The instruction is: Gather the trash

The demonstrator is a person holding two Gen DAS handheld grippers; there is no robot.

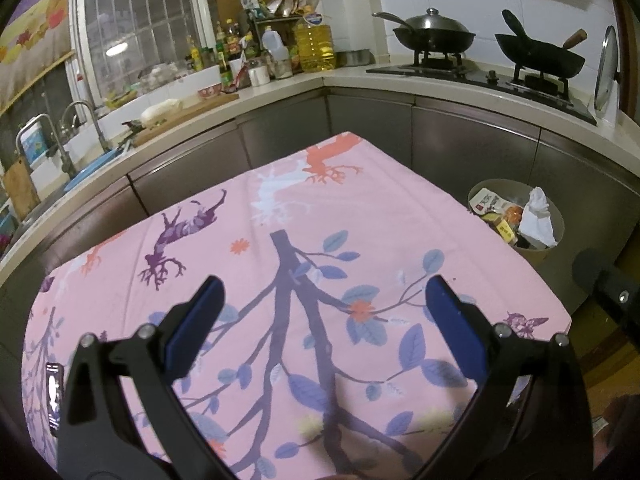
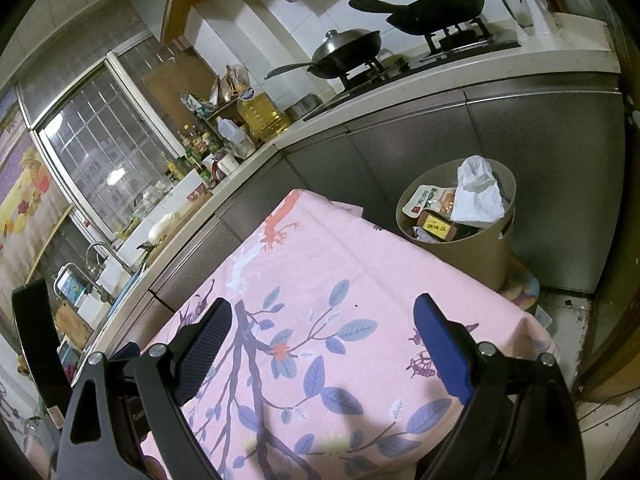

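Pink tablecloth [image 1: 360, 216] lies bare beneath my left gripper [image 1: 322, 304] and right gripper [image 2: 322, 330], fingers wide, holding nothing. Trash fills the bin [image 2: 472, 256]; collecting looks finished, so next I would check for strays.

Pink leaf-print tablecloth [image 1: 360, 216] over table. Lidded wok [image 1: 434, 36] and black wok [image 1: 540, 60] on gas stove [image 1: 480, 76]. Oil jug [image 1: 314, 46], sauce bottles on counter. Barred window [image 1: 136, 28], faucet [image 1: 86, 116] at left.
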